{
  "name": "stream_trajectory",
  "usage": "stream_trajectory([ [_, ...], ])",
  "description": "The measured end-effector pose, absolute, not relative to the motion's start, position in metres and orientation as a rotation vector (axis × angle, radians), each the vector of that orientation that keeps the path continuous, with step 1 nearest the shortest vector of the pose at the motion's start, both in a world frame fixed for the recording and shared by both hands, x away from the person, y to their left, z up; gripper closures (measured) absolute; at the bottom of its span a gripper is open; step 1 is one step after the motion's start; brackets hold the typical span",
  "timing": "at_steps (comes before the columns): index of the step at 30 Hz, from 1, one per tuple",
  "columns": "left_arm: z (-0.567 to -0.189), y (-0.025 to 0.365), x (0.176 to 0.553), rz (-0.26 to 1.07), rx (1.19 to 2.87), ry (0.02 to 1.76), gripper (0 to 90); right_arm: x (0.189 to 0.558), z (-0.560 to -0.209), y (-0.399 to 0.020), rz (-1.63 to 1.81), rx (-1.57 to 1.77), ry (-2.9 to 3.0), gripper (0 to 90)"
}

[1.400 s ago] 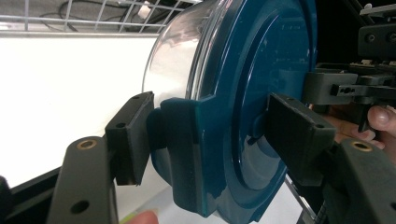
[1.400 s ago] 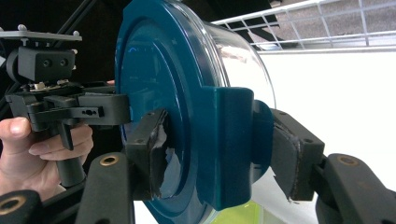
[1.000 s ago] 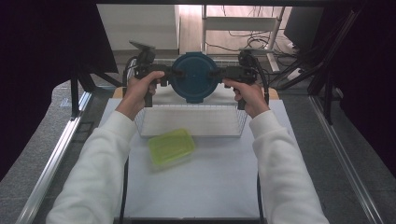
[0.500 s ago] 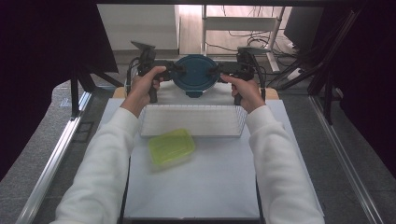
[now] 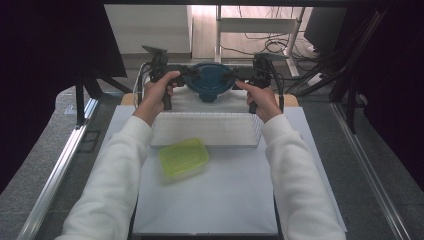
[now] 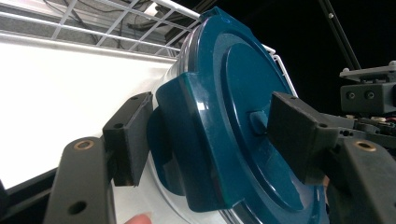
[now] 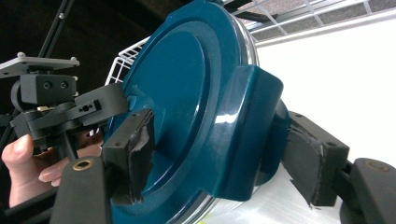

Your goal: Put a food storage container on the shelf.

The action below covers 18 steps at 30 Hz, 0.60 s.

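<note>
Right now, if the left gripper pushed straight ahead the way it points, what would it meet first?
Probably the round dark-teal plastic lid of the clear container: its side latch already sits between the left gripper fingers, though contact is unclear.

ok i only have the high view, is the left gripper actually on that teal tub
Observer: Yes. The left gripper straddles a latch on the lid, with one pad against the latch's side and the other on the lid's top.
Operator: and the right one
Observer: The right gripper has the opposite latch between its jaws, which have just been opening. Whether its pads press, I cannot tell.
Operator: is the tub teal all over
Observer: No. Under the lid, the tub has a clear wall.
</note>
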<state>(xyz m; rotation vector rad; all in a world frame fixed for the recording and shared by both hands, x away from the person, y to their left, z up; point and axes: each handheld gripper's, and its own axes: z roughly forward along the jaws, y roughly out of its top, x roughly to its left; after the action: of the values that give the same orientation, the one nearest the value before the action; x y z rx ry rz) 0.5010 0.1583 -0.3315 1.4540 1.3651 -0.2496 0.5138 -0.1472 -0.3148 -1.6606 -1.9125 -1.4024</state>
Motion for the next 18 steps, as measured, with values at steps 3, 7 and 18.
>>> stream_trajectory([
  [3, -0.331, 0.157, 0.499, -0.201, 1.483, 1.356, 23.6, 0.513, -0.315, -0.146, -1.438, -1.698, -1.937, 19.8],
  [7, -0.327, 0.163, 0.492, -0.139, 1.487, 1.344, 15.2, 0.509, -0.312, -0.146, -1.459, -1.738, -1.941, 9.2],
  [18, -0.314, 0.175, 0.428, 0.089, 1.586, 1.212, 15.8, 0.465, -0.304, -0.156, -1.63, -1.6, -2.013, 7.8],
])
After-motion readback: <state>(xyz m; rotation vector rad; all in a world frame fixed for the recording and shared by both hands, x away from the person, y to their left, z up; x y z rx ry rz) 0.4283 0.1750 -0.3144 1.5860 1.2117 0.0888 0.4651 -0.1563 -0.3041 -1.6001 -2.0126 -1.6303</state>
